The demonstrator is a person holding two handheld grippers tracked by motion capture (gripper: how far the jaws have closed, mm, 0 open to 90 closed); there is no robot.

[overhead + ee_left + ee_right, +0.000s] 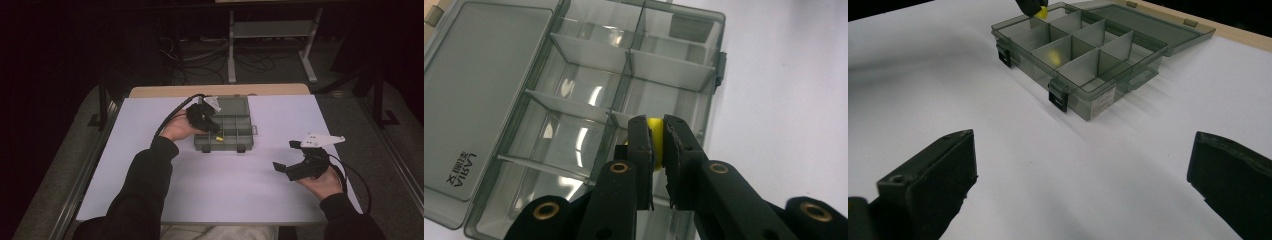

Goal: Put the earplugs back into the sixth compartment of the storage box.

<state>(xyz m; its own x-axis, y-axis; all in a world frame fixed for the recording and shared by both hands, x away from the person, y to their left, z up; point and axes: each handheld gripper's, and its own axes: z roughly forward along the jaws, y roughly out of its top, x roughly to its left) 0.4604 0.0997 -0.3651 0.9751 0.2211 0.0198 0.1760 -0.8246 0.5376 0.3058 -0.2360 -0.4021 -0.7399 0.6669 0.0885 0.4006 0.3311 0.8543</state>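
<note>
While the left gripper (657,145) pinched a small yellow piece (654,131) over the open divider box (227,131), the right gripper (292,160) waited nearby above the white surface (210,190), fingers wide apart.

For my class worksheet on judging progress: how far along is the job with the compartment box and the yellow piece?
Done: the compartment box lies open, lid flat behind. In hand: the left gripper grips a small yellow piece over a front compartment. Left: releasing it; every compartment seen looks empty. The right gripper waits open, apart from the box.
</note>
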